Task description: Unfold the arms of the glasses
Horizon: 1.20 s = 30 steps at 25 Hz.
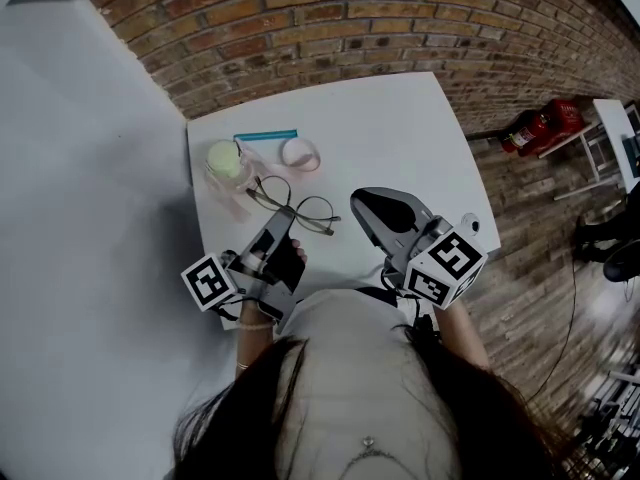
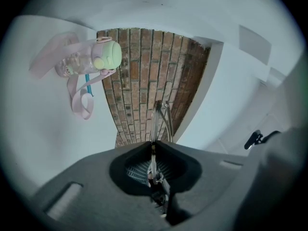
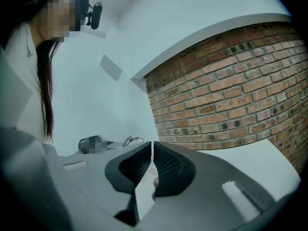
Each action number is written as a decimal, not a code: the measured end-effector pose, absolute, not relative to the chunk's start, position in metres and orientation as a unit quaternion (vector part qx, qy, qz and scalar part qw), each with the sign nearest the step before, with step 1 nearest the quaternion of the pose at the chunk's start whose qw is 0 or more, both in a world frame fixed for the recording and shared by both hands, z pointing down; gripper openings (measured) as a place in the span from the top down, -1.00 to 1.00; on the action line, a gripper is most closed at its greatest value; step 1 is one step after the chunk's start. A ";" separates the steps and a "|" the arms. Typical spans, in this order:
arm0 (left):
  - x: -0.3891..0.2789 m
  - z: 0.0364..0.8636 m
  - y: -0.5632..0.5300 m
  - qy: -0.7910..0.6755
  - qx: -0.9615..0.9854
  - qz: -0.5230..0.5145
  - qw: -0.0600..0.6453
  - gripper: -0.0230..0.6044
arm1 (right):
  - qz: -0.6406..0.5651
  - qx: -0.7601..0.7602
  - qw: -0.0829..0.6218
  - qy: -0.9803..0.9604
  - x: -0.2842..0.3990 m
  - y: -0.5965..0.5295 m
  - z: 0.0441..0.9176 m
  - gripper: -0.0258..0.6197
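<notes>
Closest to me, my left gripper (image 2: 153,150) is clamped on a thin metal part of the wire-framed glasses with round clear lenses (image 1: 310,211). I cannot tell whether that part is an arm or the rim by the hinge. I judge the pinch is there to anchor the frame, so that the other side can swing an arm outward.

My right gripper (image 3: 152,150) hangs just beside it with its jaws drawn almost together and nothing between them. It is near the glasses but not touching them, and it looks placed to come in for an arm. The glasses sit at the near part of the white table (image 1: 400,138), at the tip of my left gripper. From here I cannot tell how far their arms are folded.

Beyond them lies a clear pink bottle with a pale green lid (image 1: 228,168), with its pink strap loop (image 1: 300,154) beside it. A thin teal strip (image 1: 266,135) lies just behind. Farthest is the red brick wall (image 1: 330,18).

I can read no brand or writing. The only print is the black-and-white square markers on each gripper's cube (image 1: 208,281).
</notes>
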State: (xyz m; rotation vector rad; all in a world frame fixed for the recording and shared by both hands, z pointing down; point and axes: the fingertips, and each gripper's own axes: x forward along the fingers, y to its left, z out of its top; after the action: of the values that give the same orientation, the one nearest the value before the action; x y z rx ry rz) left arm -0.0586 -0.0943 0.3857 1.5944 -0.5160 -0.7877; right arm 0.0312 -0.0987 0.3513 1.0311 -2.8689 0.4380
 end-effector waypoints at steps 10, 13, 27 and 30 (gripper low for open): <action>-0.060 0.387 -0.095 -0.217 0.683 -0.346 0.605 0.85 | 0.141 0.287 0.029 -0.947 0.016 -0.085 0.350 0.83; -0.061 0.386 -0.095 -0.217 0.682 -0.349 0.606 0.85 | 0.141 0.270 0.032 -0.952 0.012 -0.080 0.350 0.83; -0.062 0.384 -0.095 -0.204 0.673 -0.361 0.612 0.85 | 0.148 0.224 0.043 -0.962 0.000 -0.068 0.354 0.81; -0.062 0.385 -0.095 -0.201 0.673 -0.362 0.613 0.85 | 0.150 0.220 0.042 -0.963 0.000 -0.067 0.355 0.80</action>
State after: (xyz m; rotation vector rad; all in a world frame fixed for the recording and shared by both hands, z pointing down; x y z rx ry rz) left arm -0.0623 -0.0951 0.3847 1.5525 -0.4637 -0.8339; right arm -0.0001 -0.0667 0.3547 0.6741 -2.9468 0.4579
